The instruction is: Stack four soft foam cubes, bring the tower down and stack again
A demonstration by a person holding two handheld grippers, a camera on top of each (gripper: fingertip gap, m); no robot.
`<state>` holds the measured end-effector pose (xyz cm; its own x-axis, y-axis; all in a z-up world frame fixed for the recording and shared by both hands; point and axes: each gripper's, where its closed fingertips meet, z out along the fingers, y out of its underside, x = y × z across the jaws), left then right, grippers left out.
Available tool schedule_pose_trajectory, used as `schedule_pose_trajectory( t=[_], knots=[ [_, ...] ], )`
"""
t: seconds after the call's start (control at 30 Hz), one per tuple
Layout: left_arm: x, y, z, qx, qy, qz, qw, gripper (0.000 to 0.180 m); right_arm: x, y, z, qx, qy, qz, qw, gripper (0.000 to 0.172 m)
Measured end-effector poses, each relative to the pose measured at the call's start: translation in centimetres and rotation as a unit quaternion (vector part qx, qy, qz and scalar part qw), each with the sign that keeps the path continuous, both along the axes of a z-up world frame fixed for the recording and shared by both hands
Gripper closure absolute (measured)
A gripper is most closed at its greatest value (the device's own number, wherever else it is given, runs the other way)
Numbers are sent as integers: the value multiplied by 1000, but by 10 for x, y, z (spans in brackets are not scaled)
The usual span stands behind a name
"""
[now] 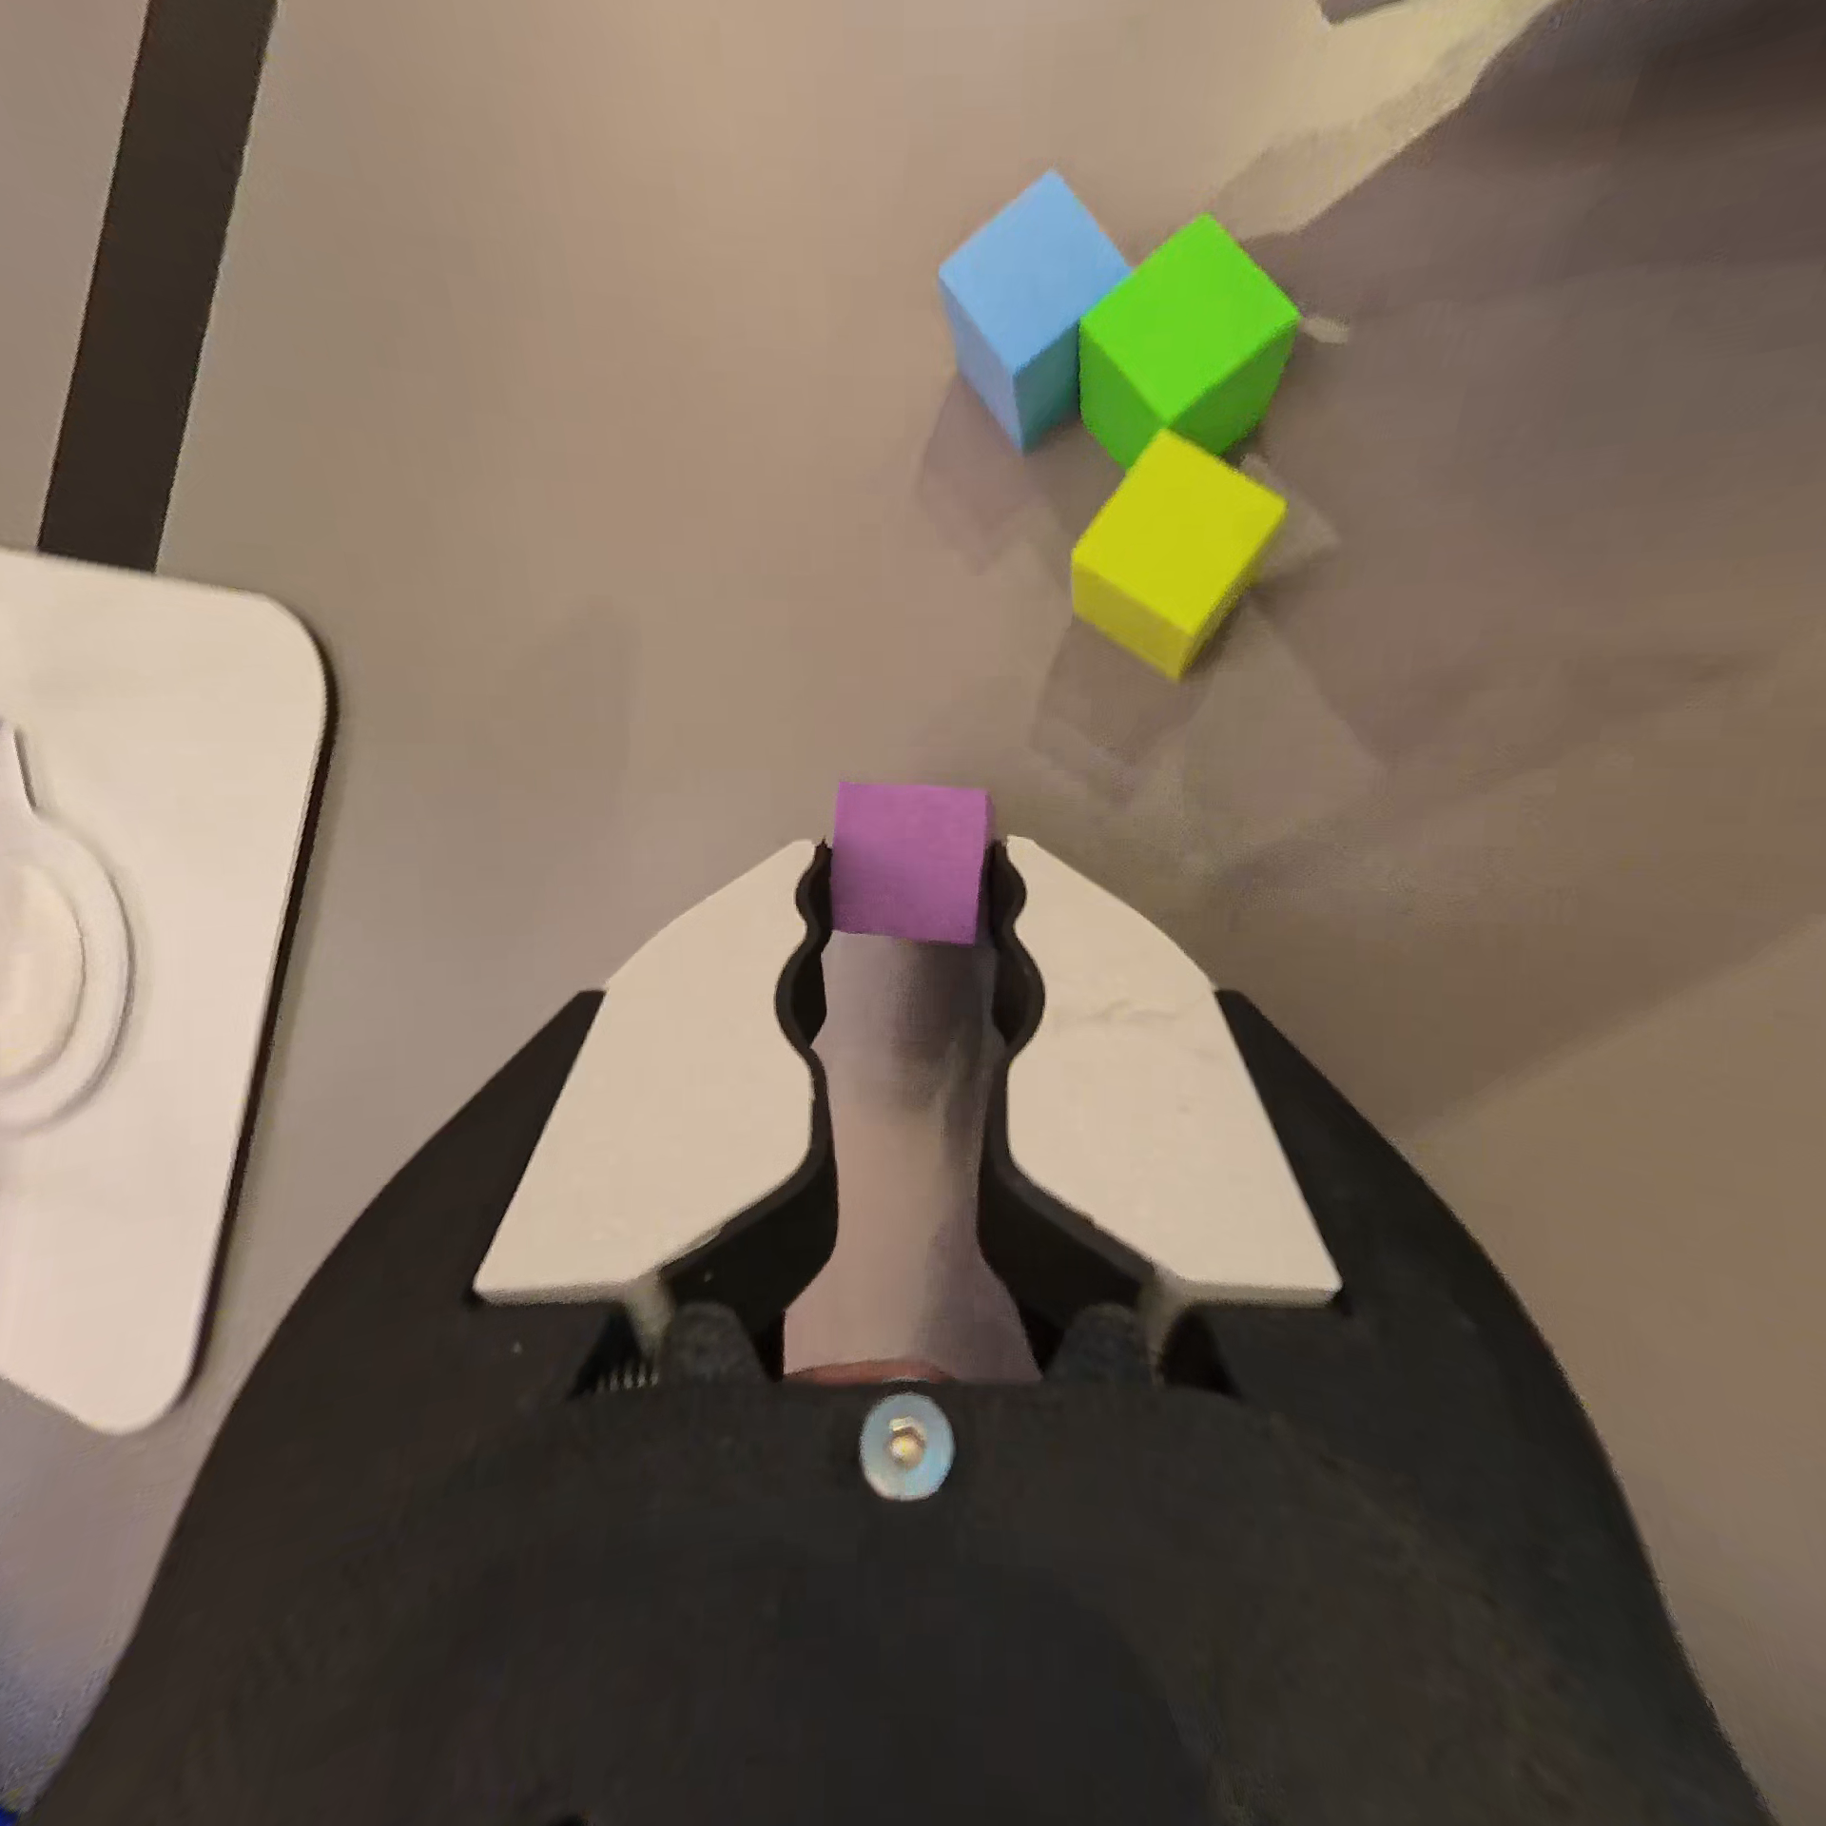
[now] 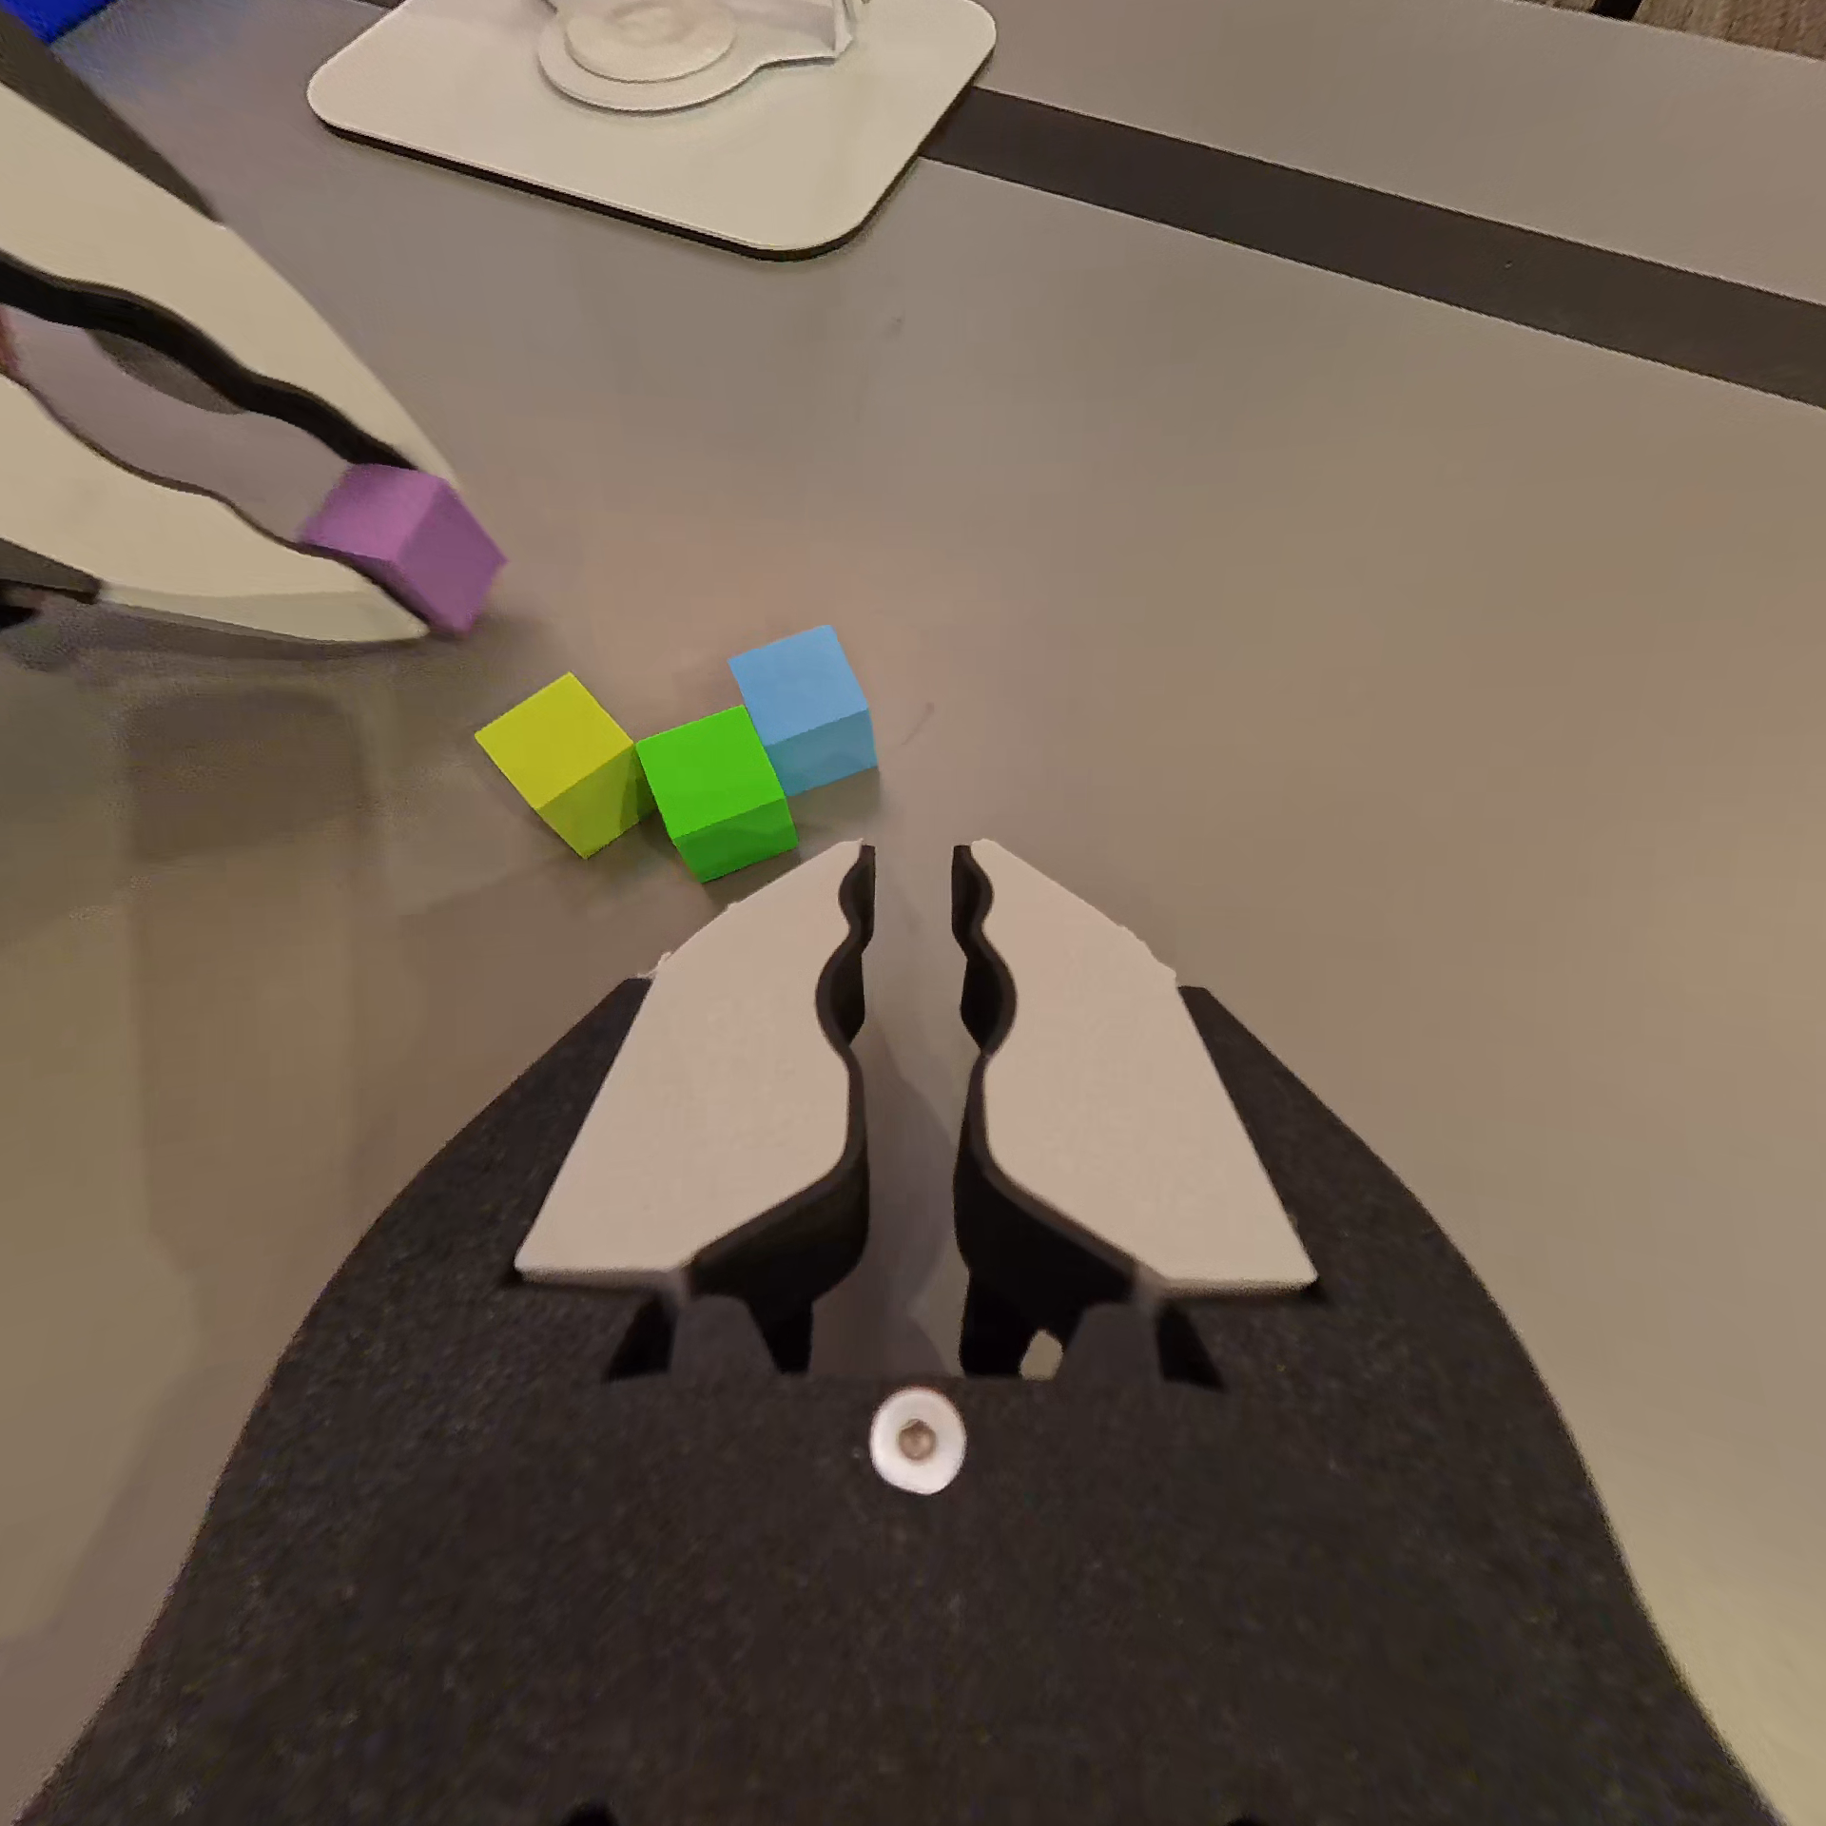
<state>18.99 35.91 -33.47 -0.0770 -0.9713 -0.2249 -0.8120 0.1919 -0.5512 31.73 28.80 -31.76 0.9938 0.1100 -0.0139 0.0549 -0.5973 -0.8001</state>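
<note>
We see the left gripper (image 1: 909, 860) cut off at nine o'clock in the right wrist view, its jaws clamped on the purple cube (image 1: 909, 862). The right gripper (image 2: 913, 860) stands slightly parted, bare. A white mat (image 2: 692, 168) runs off-frame, its clear object blurred. Blue cube (image 2: 805, 706), green cube (image 2: 713, 786) and yellow cube (image 2: 558, 756) huddle on the grey tabletop (image 2: 1285, 692), crossed by a dark strip (image 2: 1383, 247).

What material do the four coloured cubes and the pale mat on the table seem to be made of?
The purple cube, blue cube, green cube and yellow cube look like matte foam: flat colour, no shine, faint dents on the side faces. The pale mat seems a thin stiff board or plastic sheet with a dark edge; its exact material stays unclear.
</note>
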Motion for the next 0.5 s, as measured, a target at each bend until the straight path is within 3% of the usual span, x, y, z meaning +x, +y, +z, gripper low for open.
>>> schedule_pose_trajectory(
  t=[0.2,0.4,0.5],
  knots=[
    [-53,-28,-3,-28,0,-16,999,151,-13,2,4,9,-16,25,1000,156],
    [-62,-44,-12,-29,-4,-28,999,151,-22,3,5,9,-35,34,999,155],
    [-62,-44,-7,-35,-15,-35,999,126,-22,3,7,14,-43,35,998,154]
  ],
)
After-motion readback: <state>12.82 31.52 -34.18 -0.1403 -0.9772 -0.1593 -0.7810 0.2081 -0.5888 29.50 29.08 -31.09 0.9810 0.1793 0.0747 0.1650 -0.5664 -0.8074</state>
